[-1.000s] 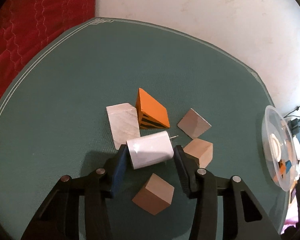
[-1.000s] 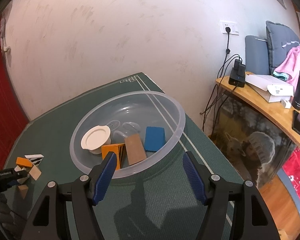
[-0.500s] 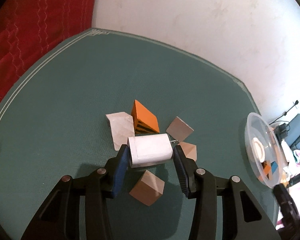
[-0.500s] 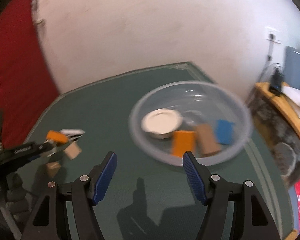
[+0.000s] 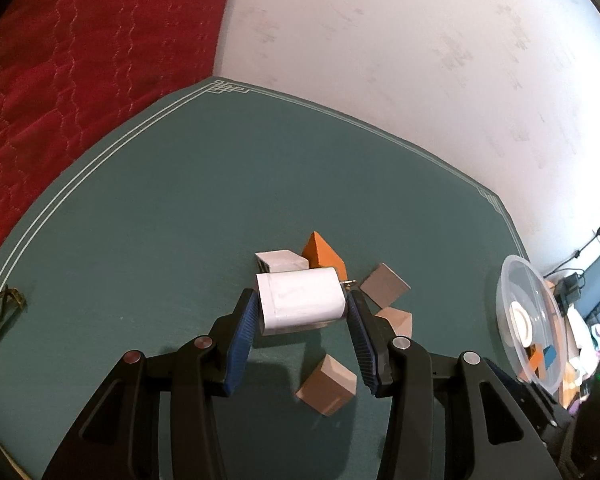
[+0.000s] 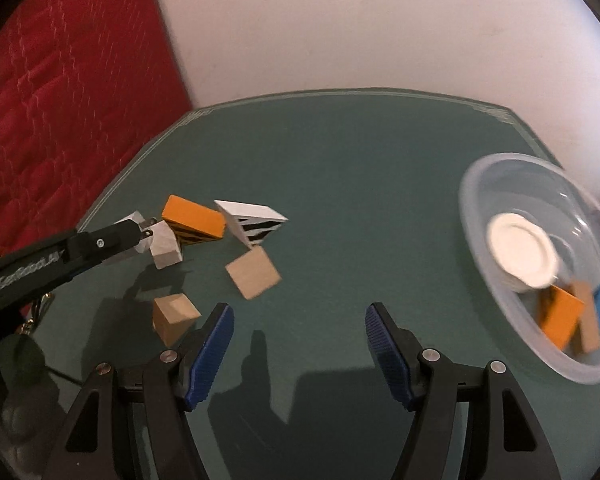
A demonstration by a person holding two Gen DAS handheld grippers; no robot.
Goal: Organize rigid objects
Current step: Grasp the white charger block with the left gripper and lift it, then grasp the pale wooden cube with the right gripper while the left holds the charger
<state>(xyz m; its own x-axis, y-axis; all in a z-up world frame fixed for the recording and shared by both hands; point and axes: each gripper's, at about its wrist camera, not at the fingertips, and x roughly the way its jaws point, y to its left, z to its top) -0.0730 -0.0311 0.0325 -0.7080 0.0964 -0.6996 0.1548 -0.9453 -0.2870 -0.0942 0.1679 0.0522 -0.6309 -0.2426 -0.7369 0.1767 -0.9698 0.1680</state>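
left claw: we see left gripper point(image 5: 302, 312) clamped on white rounded plastic charger block point(image 5: 300, 300), lifted off green felt table point(image 5: 160, 220)
right claw: we see right gripper point(image 6: 300, 344) gaping, nothing between the pads
loose pieces: orange wooden wedge point(image 6: 193, 218), plain wooden cubes point(image 6: 253, 278) on table
bin: we spot clear plastic bowl point(image 6: 480, 216) at right, blocks inside

My left gripper point(image 5: 302, 312) points steeply downward, its jaws clamped on both ends of a white plastic charger block point(image 5: 300, 304). My right gripper point(image 6: 299, 334) also tilts down, jaws standing wide with nothing between them. A dark gloved hand point(image 6: 16, 412), I think, shows blurred at the lower left.
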